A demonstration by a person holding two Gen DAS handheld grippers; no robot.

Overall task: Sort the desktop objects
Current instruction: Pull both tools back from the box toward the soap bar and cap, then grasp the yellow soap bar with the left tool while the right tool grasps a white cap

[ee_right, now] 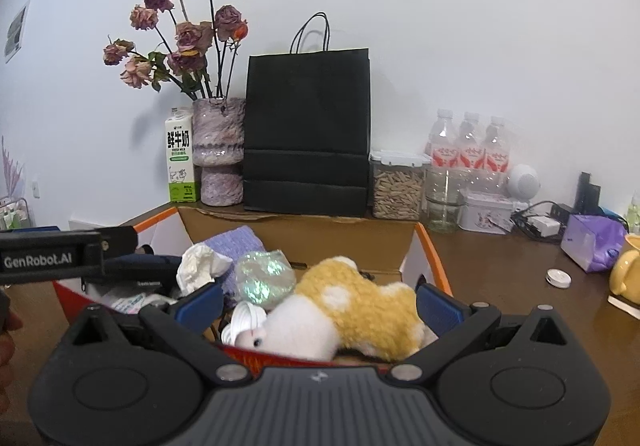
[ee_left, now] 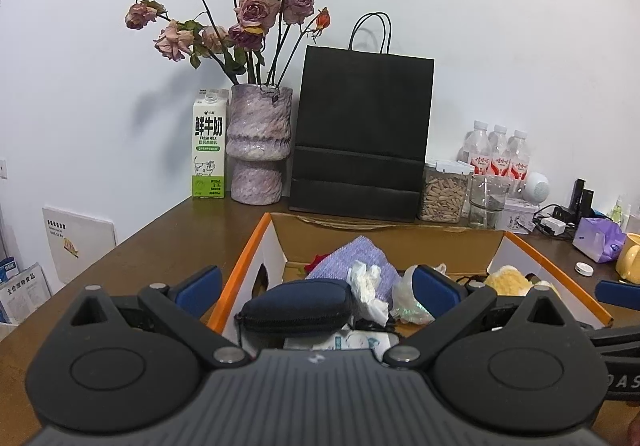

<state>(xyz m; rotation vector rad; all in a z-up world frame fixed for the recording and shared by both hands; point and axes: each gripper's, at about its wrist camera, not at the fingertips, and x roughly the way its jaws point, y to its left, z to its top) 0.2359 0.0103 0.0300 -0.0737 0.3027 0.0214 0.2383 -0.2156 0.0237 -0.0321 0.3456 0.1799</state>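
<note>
An open cardboard box (ee_left: 468, 246) with orange edges sits on the brown desk and holds several items. A dark blue zip pouch (ee_left: 298, 306), a crumpled white tissue (ee_left: 366, 286), a purple knit cloth (ee_left: 352, 254) and an iridescent wrapper (ee_left: 412, 304) lie in it. My left gripper (ee_left: 320, 286) hangs open over the box's near left part, the pouch between its blue pads without contact. In the right wrist view a yellow and white plush toy (ee_right: 352, 306) lies in the box (ee_right: 432, 258). My right gripper (ee_right: 320, 302) stands open around the toy's near end.
At the back stand a milk carton (ee_left: 209, 146), a vase of dried roses (ee_left: 258, 146), a black paper bag (ee_left: 360, 134), a seed jar (ee_left: 442, 194), a glass (ee_left: 488, 202) and water bottles (ee_left: 498, 154). A purple tissue pack (ee_right: 592, 246), small white disc (ee_right: 558, 279) and yellow mug (ee_right: 626, 274) lie right.
</note>
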